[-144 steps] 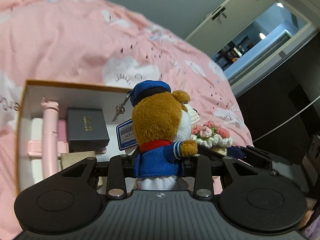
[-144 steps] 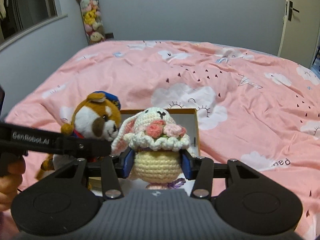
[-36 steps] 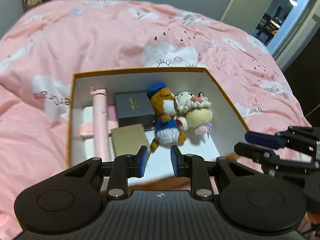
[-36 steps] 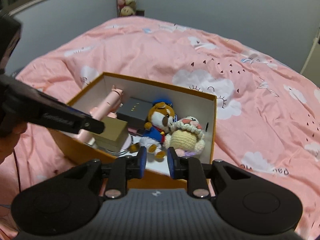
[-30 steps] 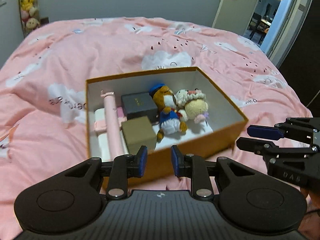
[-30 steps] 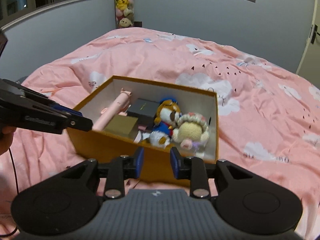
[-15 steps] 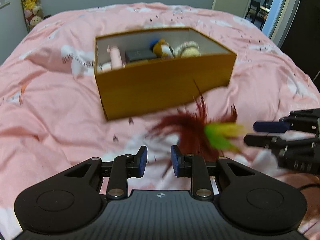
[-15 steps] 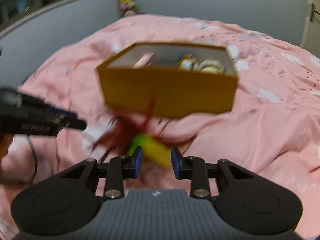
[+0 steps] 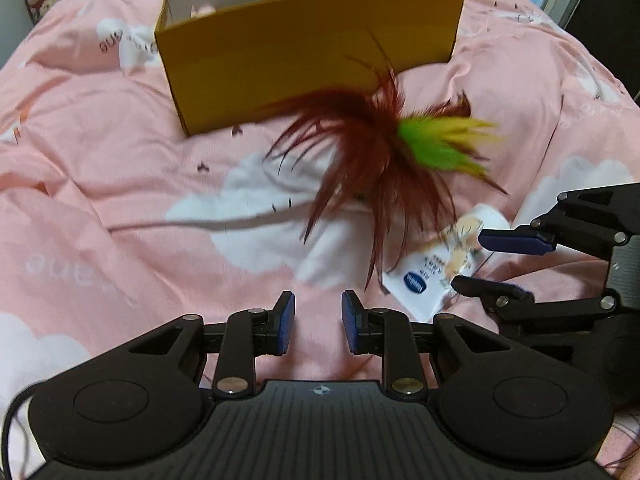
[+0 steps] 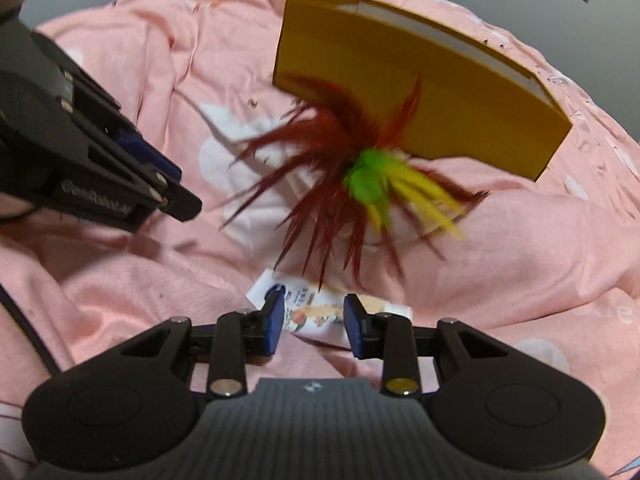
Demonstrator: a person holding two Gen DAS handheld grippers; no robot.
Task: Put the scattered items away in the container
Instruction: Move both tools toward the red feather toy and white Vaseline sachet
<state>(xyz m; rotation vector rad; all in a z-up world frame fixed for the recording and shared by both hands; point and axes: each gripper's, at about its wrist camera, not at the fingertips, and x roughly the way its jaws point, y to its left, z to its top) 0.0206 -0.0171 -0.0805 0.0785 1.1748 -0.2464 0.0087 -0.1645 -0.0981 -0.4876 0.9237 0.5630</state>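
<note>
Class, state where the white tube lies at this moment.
The white tube lies on the pink bedspread, under the feather toy, in front of the right gripper.

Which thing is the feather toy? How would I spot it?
Find the yellow box on the pink bedspread. Just in front of it lies the feather toy on a thin wand. Unlike the flat white tube beside it, it is a bushy dark red tuft with green and yellow.

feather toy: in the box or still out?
Out. The feather toy lies on the pink bedspread in front of the yellow box, beside a white tube; neither gripper holds it.
</note>
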